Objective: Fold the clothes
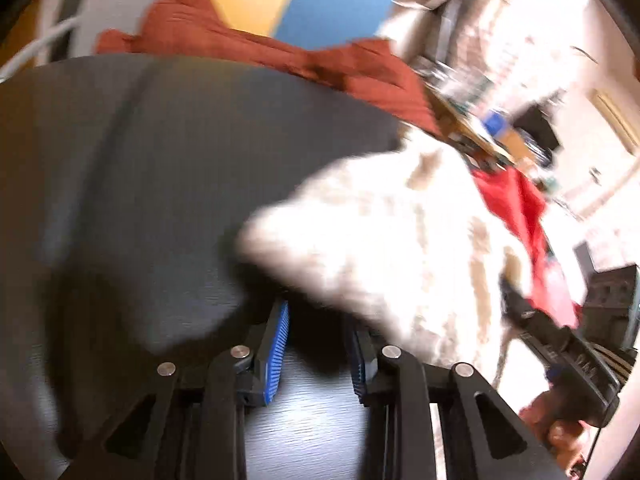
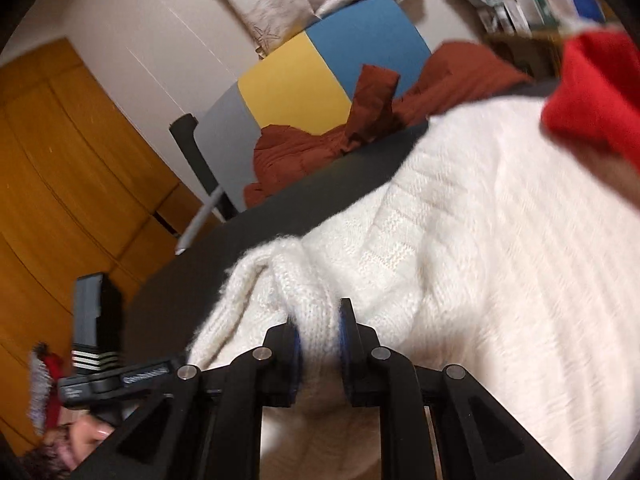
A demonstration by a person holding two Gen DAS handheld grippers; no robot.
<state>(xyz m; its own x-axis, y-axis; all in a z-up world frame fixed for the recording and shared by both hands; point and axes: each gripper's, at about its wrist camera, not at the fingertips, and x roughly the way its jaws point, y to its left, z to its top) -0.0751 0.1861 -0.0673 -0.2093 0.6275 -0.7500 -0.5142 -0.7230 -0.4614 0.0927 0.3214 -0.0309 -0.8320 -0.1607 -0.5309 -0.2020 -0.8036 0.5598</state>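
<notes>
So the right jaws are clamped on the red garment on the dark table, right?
Not quite. In the right wrist view the right gripper is clamped on a fold of the white knit sweater; the red garment lies apart. The dark table is correct.

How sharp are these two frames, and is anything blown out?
Left wrist: heavy motion smear over the white sweater and table; right-hand background overexposed. Right wrist: sweater knit at the tongs fairly crisp, red cloth blurred.

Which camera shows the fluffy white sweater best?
The right wrist view: the white sweater fills it, sharp enough to see the knit, pinched in the right gripper. The left wrist view shows it only as a blurry pale shape.
</notes>
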